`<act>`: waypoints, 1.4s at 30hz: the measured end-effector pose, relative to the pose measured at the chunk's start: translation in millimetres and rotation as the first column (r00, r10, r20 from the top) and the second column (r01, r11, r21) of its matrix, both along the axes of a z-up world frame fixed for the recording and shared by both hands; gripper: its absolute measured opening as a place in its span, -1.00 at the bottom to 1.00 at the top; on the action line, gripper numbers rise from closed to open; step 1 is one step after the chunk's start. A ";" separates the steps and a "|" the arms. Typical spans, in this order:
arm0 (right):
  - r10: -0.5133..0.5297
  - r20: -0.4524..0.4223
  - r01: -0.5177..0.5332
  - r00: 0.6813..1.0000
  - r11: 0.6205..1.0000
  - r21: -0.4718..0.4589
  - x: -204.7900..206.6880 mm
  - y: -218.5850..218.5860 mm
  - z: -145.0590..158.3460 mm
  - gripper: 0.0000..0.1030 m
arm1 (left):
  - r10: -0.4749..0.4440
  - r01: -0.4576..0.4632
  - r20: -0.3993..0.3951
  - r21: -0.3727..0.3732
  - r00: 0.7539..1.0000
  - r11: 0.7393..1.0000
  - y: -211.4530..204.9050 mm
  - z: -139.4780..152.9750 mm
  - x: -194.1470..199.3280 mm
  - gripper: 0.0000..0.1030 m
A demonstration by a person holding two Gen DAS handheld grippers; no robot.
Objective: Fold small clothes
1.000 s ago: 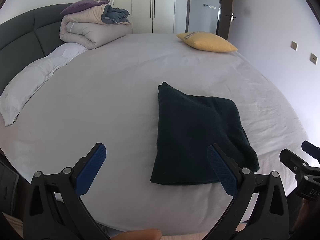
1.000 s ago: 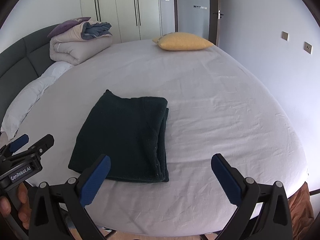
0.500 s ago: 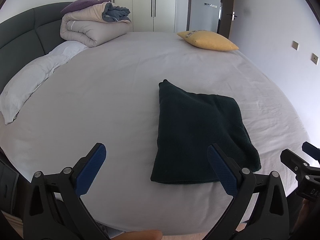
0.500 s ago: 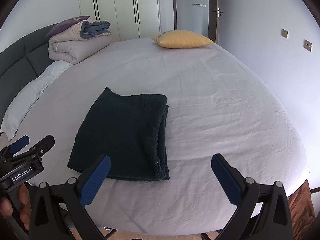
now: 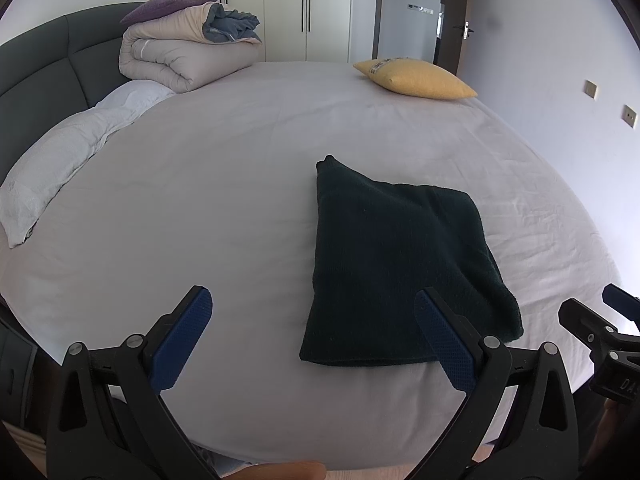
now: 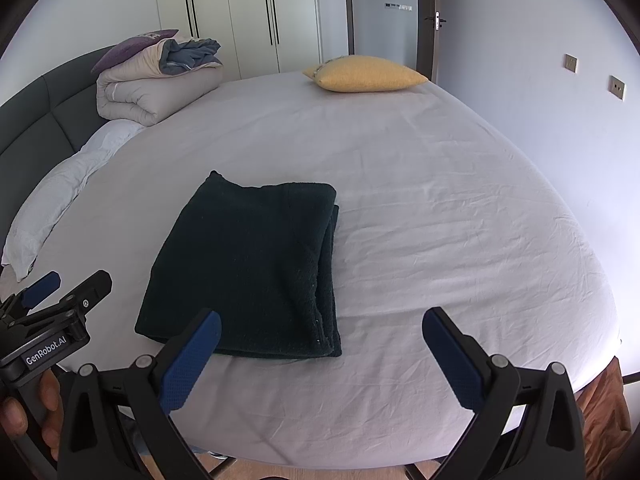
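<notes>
1. A bed [image 6: 420, 208] with a pale, lightly creased sheet fills most of both views.
2. A dark padded headboard [image 5: 36, 80] runs along its left side.
3. A white pillow [image 5: 52, 168] lies at the left edge against the headboard.
4. A rolled beige duvet [image 6: 152, 88] sits at the far left, with a purple cushion [image 6: 136, 42] and grey-blue bedding on top.
5. A yellow cushion [image 6: 366, 74] lies at the far edge, right of centre.
6. White wardrobe doors [image 6: 232, 12] stand behind the bed.
7. 2 wall switches [image 6: 592, 76] sit on the right wall.
</notes>
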State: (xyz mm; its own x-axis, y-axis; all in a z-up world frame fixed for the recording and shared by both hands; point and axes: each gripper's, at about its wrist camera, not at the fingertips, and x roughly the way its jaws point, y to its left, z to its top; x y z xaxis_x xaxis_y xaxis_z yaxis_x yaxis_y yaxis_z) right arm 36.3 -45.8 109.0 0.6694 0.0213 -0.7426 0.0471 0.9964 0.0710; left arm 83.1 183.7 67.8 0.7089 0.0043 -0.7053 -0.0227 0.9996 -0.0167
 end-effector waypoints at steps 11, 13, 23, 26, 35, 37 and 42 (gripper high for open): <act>0.000 -0.001 0.000 1.000 1.000 0.002 0.2 -0.3 -1.0 1.00 | -0.003 0.003 -0.002 0.000 1.000 1.000 1.0 -1.3 1.0 1.00; -0.001 -0.002 0.001 1.000 1.000 0.002 0.1 -0.1 -2.2 1.00 | -0.003 0.003 -0.001 -0.002 1.000 1.000 1.1 -1.2 1.0 1.00; -0.001 -0.003 0.001 1.000 1.000 0.003 0.2 -0.5 -3.2 1.00 | -0.004 0.004 -0.002 -0.002 1.000 1.000 1.2 -1.1 1.0 1.00; 0.000 -0.002 0.000 1.000 1.000 0.002 0.5 -0.8 -3.0 1.00 | -0.005 0.005 -0.001 -0.001 1.000 1.000 1.2 -1.6 1.1 1.00; -0.001 -0.004 0.001 1.000 1.000 0.003 -1.0 0.0 -5.4 1.00 | -0.003 0.003 -0.003 -0.002 1.000 1.000 1.2 -0.9 1.1 1.00; 0.000 -0.004 0.000 1.000 1.000 0.005 -0.3 -0.5 -5.2 1.00 | -0.003 0.003 -0.003 -0.003 1.000 1.000 1.4 -1.0 1.2 1.00; 0.001 -0.005 -0.001 1.000 1.000 0.005 -0.8 -0.5 -5.7 1.00 | -0.003 0.003 -0.005 -0.003 1.000 1.000 1.2 -2.8 1.8 1.00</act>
State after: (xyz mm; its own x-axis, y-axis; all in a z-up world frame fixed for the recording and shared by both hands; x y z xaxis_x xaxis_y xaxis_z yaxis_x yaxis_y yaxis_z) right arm 35.5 -46.3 103.4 0.6657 0.0256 -0.7457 0.0468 0.9960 0.0760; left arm 84.9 185.0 65.0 0.7053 0.0000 -0.7089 -0.0197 0.9996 -0.0196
